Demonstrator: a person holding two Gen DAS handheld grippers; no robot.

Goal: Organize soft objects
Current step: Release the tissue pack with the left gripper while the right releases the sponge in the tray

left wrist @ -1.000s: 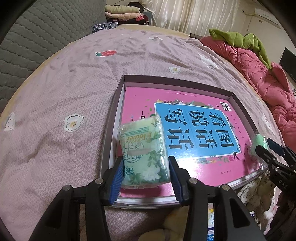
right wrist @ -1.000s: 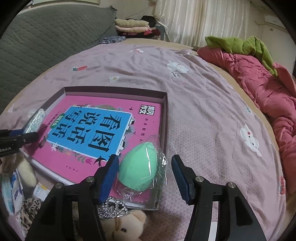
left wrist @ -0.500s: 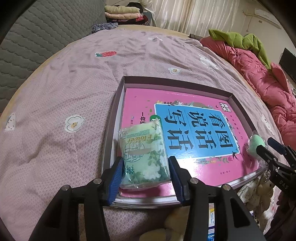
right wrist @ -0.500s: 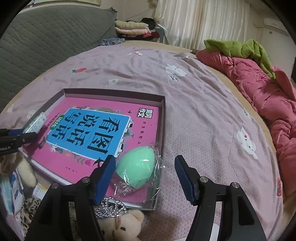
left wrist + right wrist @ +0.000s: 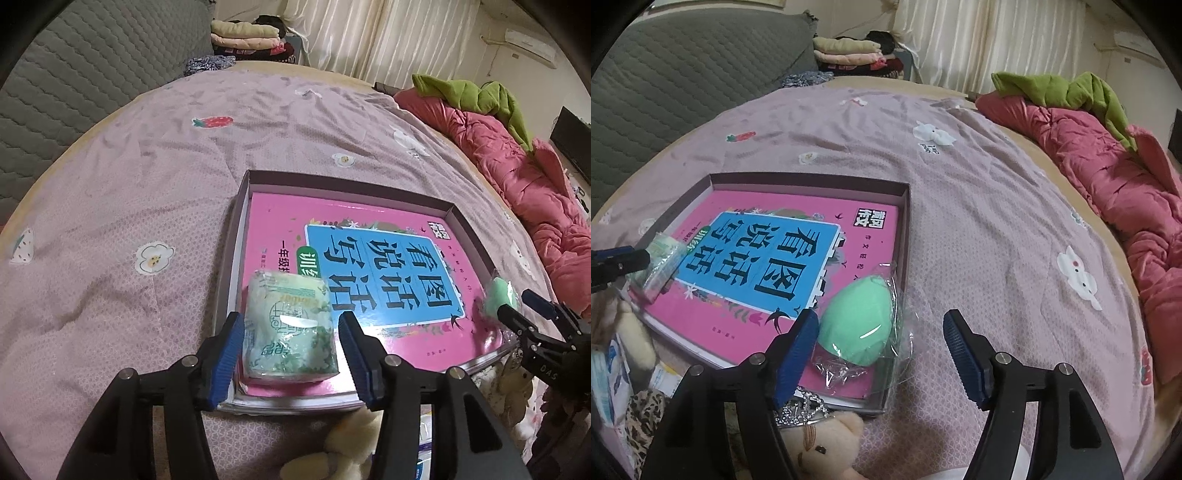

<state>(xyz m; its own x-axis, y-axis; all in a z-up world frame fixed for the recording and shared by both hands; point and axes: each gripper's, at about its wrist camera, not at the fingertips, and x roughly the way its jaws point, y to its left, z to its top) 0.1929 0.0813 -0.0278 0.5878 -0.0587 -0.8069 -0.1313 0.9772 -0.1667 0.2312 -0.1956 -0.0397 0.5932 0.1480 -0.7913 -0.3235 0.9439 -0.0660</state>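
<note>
Green tissue pack (image 5: pixel 290 328) (floral wrap) lies on pink book (image 5: pixel 369 273) between left tool (image 5: pixel 291 349), pads just released. Wrapped green sponge (image 5: pixel 857 319) sits loose inside right tool (image 5: pixel 881 356), spread wide, tilted down.

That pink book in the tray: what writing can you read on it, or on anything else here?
"看图说话写话", upside down, on the blue panel of the pink book.
"训练", partly hidden, on the book's green tab.
Black corner stamp and small print on the book: too small to read.
Tissue pack: print blurred in this frame.
"DAS" on the right gripper.
</note>
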